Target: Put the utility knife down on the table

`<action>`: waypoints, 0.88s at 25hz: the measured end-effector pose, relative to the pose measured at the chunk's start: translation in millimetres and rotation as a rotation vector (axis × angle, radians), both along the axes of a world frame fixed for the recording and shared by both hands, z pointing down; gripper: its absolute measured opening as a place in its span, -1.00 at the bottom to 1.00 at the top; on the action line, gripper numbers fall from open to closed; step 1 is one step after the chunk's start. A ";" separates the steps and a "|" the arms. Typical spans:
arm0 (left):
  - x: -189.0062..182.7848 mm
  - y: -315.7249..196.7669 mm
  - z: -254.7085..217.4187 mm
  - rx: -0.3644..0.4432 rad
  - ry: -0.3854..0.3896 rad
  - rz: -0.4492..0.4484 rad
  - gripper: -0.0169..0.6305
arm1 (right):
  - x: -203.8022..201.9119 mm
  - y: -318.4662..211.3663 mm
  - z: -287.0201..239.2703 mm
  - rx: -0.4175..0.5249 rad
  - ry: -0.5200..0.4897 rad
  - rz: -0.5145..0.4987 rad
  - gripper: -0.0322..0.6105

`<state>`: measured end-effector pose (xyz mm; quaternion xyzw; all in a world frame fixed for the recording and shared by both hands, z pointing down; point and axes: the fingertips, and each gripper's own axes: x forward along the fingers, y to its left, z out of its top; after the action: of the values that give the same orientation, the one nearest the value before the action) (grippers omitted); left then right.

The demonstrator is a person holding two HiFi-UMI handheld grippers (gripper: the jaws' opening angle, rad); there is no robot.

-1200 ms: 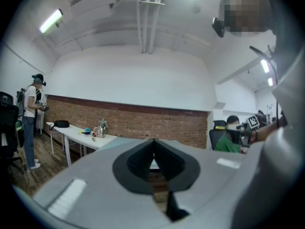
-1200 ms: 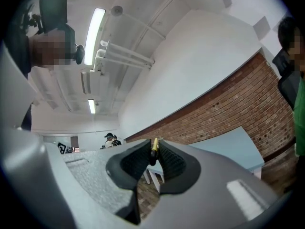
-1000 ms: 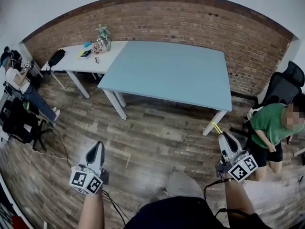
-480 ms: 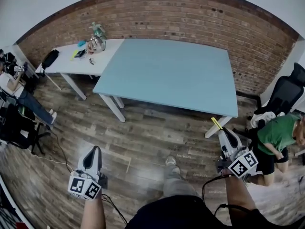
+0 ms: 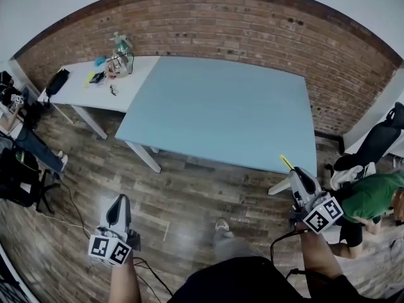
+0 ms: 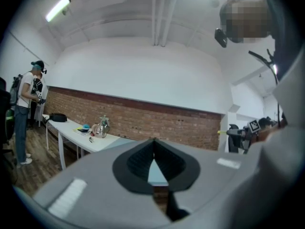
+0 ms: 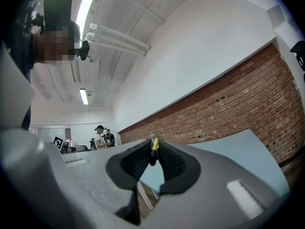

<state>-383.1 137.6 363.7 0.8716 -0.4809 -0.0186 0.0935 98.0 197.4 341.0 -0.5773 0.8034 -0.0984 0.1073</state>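
A wood-plank floor (image 5: 189, 182) lies below both grippers, which hang over it short of the desk. The left gripper (image 6: 153, 142) has its jaws pressed together with nothing between them. The right gripper (image 7: 153, 146) is clamped on the utility knife (image 5: 286, 163), whose yellow end pokes out past the jaw tips, over the near edge of the light blue desk (image 5: 221, 112). Beyond stands a white desk (image 5: 82, 90) carrying small clutter, then a brick wall (image 5: 252, 36).

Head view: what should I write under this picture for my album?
Facing a light blue table, the person's right tongs grip a yellow utility knife; the left tongs are shut, empty.
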 end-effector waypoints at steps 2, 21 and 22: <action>4.2 -21.4 -3.3 -0.007 -0.009 -0.003 -0.98 | 4.9 -20.5 2.5 0.000 -0.027 0.011 -0.74; 120.6 -169.9 -42.2 0.073 -0.072 0.091 -0.98 | 61.0 -153.3 28.1 0.016 -0.128 0.014 -0.74; 119.9 -175.9 -45.4 0.082 -0.079 0.096 -0.98 | 59.0 -158.2 29.8 0.015 -0.133 0.014 -0.74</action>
<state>-263.2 -38.3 318.4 0.8968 -0.4406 0.0008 0.0396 157.0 39.2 370.8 -0.5745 0.7911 -0.1299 0.1653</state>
